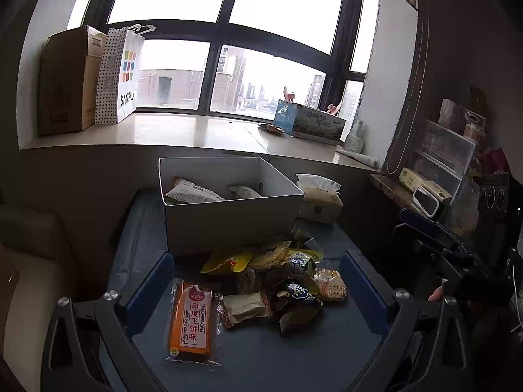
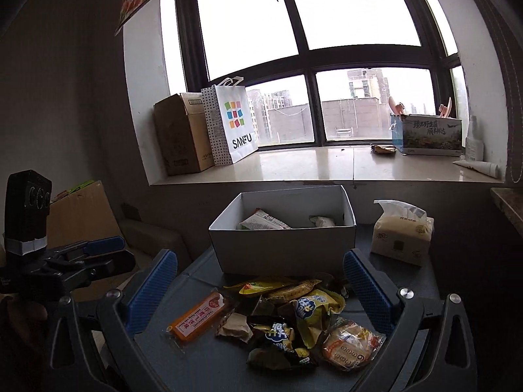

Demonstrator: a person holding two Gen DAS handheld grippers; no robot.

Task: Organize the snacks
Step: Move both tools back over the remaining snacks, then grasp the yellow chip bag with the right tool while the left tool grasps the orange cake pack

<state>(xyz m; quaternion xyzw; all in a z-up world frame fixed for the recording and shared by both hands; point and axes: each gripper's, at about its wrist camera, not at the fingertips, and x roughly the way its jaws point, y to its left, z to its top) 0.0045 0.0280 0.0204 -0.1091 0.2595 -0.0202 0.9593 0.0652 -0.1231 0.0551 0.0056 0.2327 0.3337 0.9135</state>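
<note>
A white cardboard box (image 1: pixel 228 222) (image 2: pixel 281 248) stands on the blue table with two snack packets inside (image 1: pixel 193 192) (image 2: pixel 264 222). In front of it lies a heap of wrapped snacks (image 1: pixel 281 281) (image 2: pixel 294 320). An orange flat pack (image 1: pixel 191 320) (image 2: pixel 199 318) lies at the heap's left, and a round pastry pack (image 2: pixel 351 346) (image 1: pixel 330 285) at its right. My left gripper (image 1: pixel 258 281) hovers open over the heap, holding nothing. Likewise my right gripper (image 2: pixel 261 281) is open and empty above the heap. The left gripper's body (image 2: pixel 65 261) also shows in the right wrist view.
A tissue pack (image 1: pixel 322 199) (image 2: pixel 402 232) sits right of the box. On the windowsill behind are a brown carton (image 2: pixel 181 137), a white shopping bag (image 2: pixel 233 124) and a printed box (image 2: pixel 428 135). Shelves with clutter (image 1: pixel 441 163) stand at the right.
</note>
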